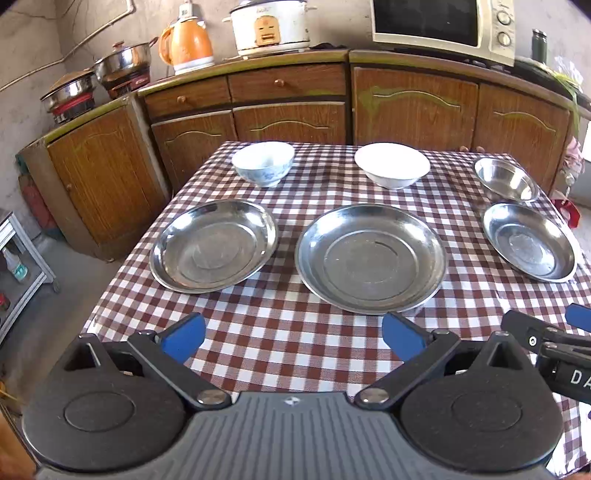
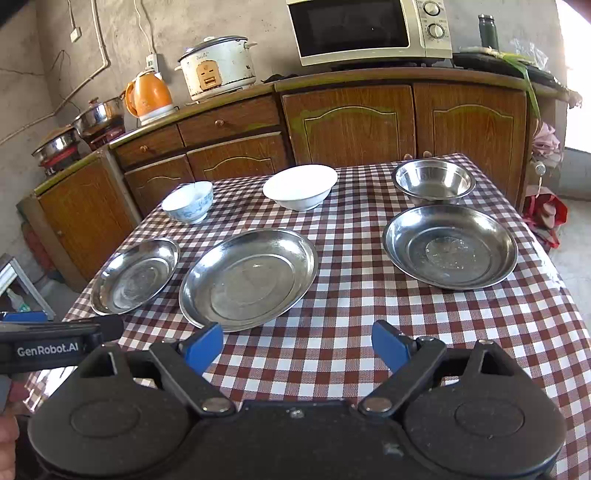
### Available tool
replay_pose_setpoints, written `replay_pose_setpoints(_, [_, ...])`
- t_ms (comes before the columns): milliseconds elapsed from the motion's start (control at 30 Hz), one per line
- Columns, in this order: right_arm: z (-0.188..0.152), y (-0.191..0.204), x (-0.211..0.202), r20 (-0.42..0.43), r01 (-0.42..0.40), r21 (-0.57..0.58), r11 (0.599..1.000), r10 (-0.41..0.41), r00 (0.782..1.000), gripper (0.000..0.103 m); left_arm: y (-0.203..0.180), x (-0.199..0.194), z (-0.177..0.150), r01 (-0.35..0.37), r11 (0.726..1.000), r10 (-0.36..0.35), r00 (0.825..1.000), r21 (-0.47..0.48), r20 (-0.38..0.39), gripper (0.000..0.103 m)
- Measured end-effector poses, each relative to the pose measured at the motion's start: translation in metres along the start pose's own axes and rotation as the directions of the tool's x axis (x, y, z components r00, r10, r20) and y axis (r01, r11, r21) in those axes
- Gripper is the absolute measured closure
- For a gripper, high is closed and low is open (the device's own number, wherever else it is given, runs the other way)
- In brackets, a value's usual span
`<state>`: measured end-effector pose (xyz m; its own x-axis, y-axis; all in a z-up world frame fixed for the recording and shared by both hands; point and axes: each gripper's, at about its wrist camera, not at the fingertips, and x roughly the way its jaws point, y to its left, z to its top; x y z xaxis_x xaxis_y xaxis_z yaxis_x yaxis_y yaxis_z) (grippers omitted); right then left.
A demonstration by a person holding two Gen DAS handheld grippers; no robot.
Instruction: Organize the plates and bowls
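Observation:
Three steel plates lie in a row on the checked table (image 1: 295, 332): a left plate (image 1: 213, 245) (image 2: 135, 275), a larger middle plate (image 1: 371, 256) (image 2: 248, 277) and a right plate (image 1: 529, 246) (image 2: 450, 245). Behind them stand a blue-patterned bowl (image 1: 263, 163) (image 2: 188, 201), a white bowl (image 1: 392, 165) (image 2: 300, 186) and a steel bowl (image 1: 506, 179) (image 2: 434, 181). My left gripper (image 1: 293, 338) is open and empty above the table's near edge, short of the plates. My right gripper (image 2: 297, 345) is likewise open and empty, just in front of the middle plate.
Wooden cabinets (image 1: 288, 107) run behind the table, carrying an orange kettle (image 1: 188, 44), a rice cooker (image 1: 271, 26), a microwave (image 1: 443, 26) and pots (image 1: 122, 62). A low shelf (image 1: 22, 258) stands on the floor at the left. The table's front strip is bare cloth.

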<state>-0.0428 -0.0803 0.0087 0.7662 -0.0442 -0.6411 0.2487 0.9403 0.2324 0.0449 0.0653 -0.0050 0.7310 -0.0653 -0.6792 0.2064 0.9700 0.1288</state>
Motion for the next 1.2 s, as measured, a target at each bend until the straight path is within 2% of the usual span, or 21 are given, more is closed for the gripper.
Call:
replay_pose_setpoints(233, [0.000, 0.019, 0.009, -0.004, 0.038, -0.040, 0.998, -0.038, 0.999, 0.000, 0.023, 0.013, -0.002, 0.000, 0.999, -0.001, 1.000, -0.036, -0.019, 0.000])
replay_pose_setpoints(667, [-0.007, 0.063, 0.028, -0.034, 0.036, -0.109, 0.993, -0.040, 0.999, 0.000, 0.061, 0.036, -0.004, 0.007, 0.997, -0.011, 0.998, -0.076, -0.054, 0.000])
replay_pose_setpoints(1200, [-0.003, 0.108, 0.053, -0.043, 0.028, -0.159, 0.987, -0.036, 0.998, 0.000, 0.096, 0.049, 0.003, 0.005, 0.995, -0.010, 0.999, -0.102, -0.048, 0.000])
